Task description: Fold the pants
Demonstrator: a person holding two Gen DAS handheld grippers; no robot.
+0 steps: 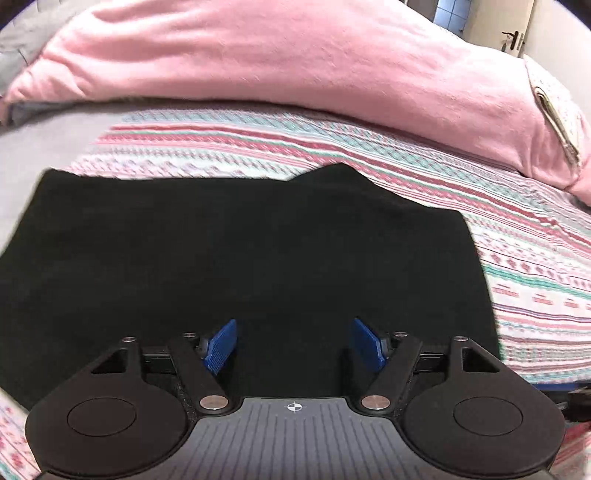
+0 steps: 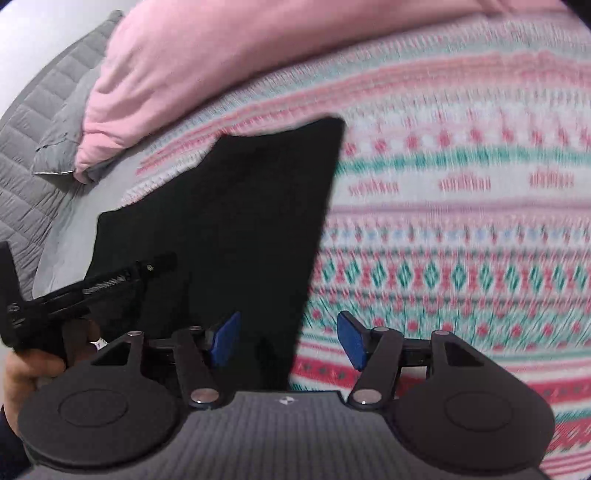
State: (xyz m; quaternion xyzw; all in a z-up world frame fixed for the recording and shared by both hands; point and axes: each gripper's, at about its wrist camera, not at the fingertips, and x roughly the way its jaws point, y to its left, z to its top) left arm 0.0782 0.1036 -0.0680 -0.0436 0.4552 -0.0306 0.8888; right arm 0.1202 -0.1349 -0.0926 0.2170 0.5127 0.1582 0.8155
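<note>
The black pants [image 1: 240, 251] lie flat, folded into a broad block, on the patterned bed cover [image 1: 535, 266]. My left gripper [image 1: 293, 345] is open and empty, just above the pants' near edge, blue pads apart. In the right wrist view the pants [image 2: 240, 229] lie at the left, their right edge running up the middle. My right gripper [image 2: 288, 338] is open and empty, straddling that right edge near the front. The left gripper's body, held by a hand, shows at the lower left of the right wrist view [image 2: 74, 295].
A pink duvet [image 1: 295, 59] is bunched along the far side of the bed. A grey quilted cover [image 2: 33, 140] lies at the far left. The striped cover [image 2: 461, 221] stretches to the right of the pants. A door [image 1: 517, 29] shows at the top right.
</note>
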